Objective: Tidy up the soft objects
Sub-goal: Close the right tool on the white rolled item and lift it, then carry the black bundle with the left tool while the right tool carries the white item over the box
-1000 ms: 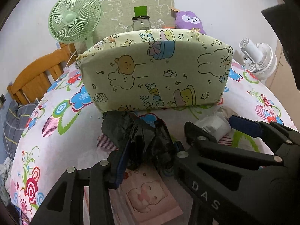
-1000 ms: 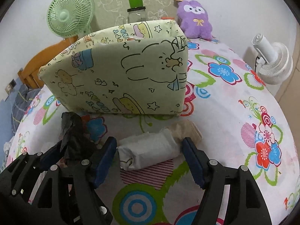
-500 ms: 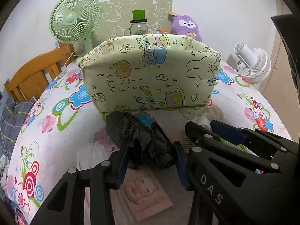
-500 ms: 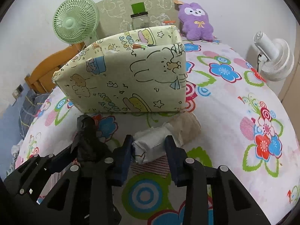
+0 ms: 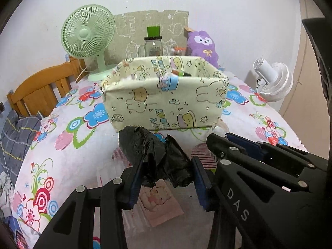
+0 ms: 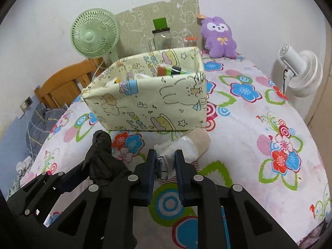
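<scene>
My left gripper is shut on a crumpled black plastic bag and holds it above the bed; the bag also shows in the right wrist view. My right gripper is shut on a rolled white plastic bundle with a beige end, lifted just off the sheet. A pale yellow fabric storage box with cartoon prints stands ahead of both grippers; in the right wrist view the box holds several items.
A flowered bedsheet covers the bed. A pink packet lies under the left gripper. A green fan, a glass jar and a purple plush stand at the back. A white fan is at the right.
Both grippers closed on their items and rose: the left lifted the black bag, the right clamped the white bundle. The box now looks lower and its inside shows.
</scene>
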A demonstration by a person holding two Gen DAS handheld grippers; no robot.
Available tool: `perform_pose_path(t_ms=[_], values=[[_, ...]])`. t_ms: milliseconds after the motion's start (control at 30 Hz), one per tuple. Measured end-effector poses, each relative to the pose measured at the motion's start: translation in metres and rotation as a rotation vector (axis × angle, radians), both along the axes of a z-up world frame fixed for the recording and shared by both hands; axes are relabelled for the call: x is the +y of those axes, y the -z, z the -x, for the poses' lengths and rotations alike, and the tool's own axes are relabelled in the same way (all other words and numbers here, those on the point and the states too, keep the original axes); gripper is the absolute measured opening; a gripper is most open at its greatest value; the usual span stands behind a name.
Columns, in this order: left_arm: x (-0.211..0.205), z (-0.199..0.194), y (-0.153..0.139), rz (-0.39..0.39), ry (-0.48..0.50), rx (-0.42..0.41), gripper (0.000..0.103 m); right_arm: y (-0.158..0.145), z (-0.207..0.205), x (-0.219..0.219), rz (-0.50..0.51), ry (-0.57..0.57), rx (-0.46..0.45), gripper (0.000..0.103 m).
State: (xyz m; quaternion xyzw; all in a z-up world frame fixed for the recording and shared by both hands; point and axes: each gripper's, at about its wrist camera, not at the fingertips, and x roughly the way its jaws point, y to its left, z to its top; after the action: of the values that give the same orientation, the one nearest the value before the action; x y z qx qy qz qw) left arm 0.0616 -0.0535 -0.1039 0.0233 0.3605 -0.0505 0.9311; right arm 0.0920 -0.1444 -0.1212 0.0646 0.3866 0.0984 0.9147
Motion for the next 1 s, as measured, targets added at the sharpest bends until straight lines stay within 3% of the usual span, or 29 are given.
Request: perform_pose_path(t_ms=[1000], values=[[0.006,0.038,-0.081,0.039,0.028,-0.174,0.045,-0.094,0.043,0.005,0.040,0.040,-0.172,0.021]])
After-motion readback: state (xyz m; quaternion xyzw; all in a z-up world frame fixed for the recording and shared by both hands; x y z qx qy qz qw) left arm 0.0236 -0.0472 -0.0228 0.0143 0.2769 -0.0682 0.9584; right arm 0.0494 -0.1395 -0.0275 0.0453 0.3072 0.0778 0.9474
